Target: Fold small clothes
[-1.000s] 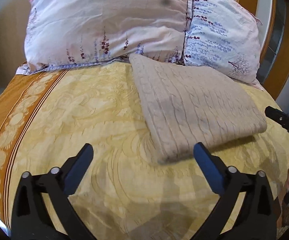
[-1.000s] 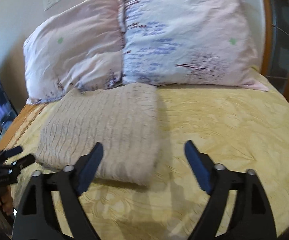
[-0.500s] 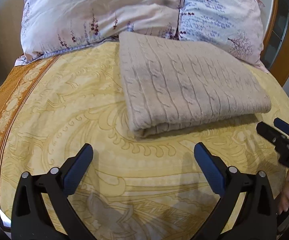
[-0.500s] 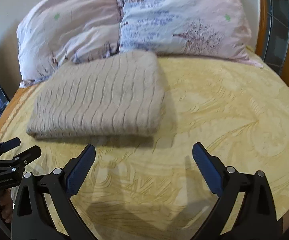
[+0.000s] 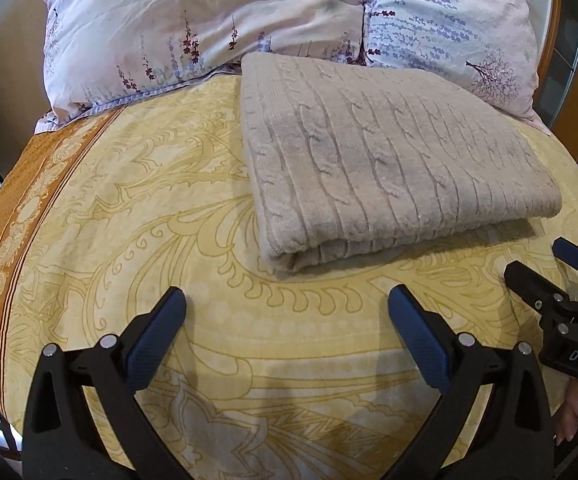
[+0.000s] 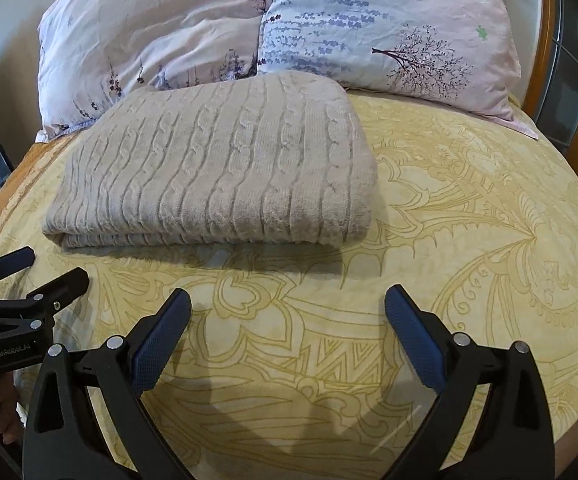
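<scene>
A beige cable-knit garment lies on the bed, already folded into a thick, squared bundle with its doubled edge facing the person – by the look of it the folding itself is done. It sits up near the head of the bed, its far edge touching the two floral pillows, probably so the open stretch of yellow patterned bedspread in front stays free for working.

Both tools hang low over that bare stretch, just short of the bundle and apart from it. The left gripper has its blue-padded fingers spread wide with only bedspread between them. The right gripper has just been opening its jaws, and its fingers now stand fully apart too, nothing held. Each shows at the edge of the other's view, side by side, one toward each near corner of the bundle – a stance that suits either letting go of a finished fold or coming in to slide under both corners at once.

A hand shows at the lower edge, gripping the right tool's handle
</scene>
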The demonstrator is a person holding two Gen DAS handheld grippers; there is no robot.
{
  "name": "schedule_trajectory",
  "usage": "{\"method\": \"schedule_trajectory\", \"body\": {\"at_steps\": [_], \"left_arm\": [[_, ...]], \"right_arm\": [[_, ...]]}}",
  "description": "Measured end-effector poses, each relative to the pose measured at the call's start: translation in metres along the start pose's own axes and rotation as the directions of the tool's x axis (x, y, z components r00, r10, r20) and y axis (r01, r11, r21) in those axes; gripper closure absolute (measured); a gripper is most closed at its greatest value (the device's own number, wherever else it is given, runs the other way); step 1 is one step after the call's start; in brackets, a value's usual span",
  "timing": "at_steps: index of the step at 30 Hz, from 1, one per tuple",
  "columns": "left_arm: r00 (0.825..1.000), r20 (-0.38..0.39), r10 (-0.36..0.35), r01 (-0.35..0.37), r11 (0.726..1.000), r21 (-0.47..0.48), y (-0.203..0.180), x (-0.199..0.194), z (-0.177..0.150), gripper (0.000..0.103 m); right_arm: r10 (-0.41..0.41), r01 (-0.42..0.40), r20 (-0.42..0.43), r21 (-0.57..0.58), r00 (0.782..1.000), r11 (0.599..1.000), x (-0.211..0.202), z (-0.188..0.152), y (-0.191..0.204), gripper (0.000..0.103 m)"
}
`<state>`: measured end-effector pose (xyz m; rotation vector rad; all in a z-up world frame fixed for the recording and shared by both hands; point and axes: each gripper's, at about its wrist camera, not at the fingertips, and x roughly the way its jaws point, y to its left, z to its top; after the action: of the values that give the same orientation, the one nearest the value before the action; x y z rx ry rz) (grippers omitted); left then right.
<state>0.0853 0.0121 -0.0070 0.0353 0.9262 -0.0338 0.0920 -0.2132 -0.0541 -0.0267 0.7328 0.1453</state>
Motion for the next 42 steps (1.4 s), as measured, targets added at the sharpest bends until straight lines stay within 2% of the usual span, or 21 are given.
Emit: {"method": "schedule_trajectory", "body": {"at_steps": [8, 42], "left_arm": [[1.0, 0.011, -0.004, 0.004, 1.0, 0.003, 0.0009, 0.0001, -0.0009, 0.002], [1.0, 0.015, -0.003, 0.003, 1.0, 0.001, -0.0003, 0.0001, -0.001, 0.002]], "right_arm": [[-0.029, 0.029, -0.018, -0.009, 0.999, 1.0, 0.0024, 0.0003, 0.0019, 0.001], [-0.029, 0.028, -0.018, -0.011, 0.999, 1.0, 0.0029, 0.001, 0.0014, 0.001]]}}
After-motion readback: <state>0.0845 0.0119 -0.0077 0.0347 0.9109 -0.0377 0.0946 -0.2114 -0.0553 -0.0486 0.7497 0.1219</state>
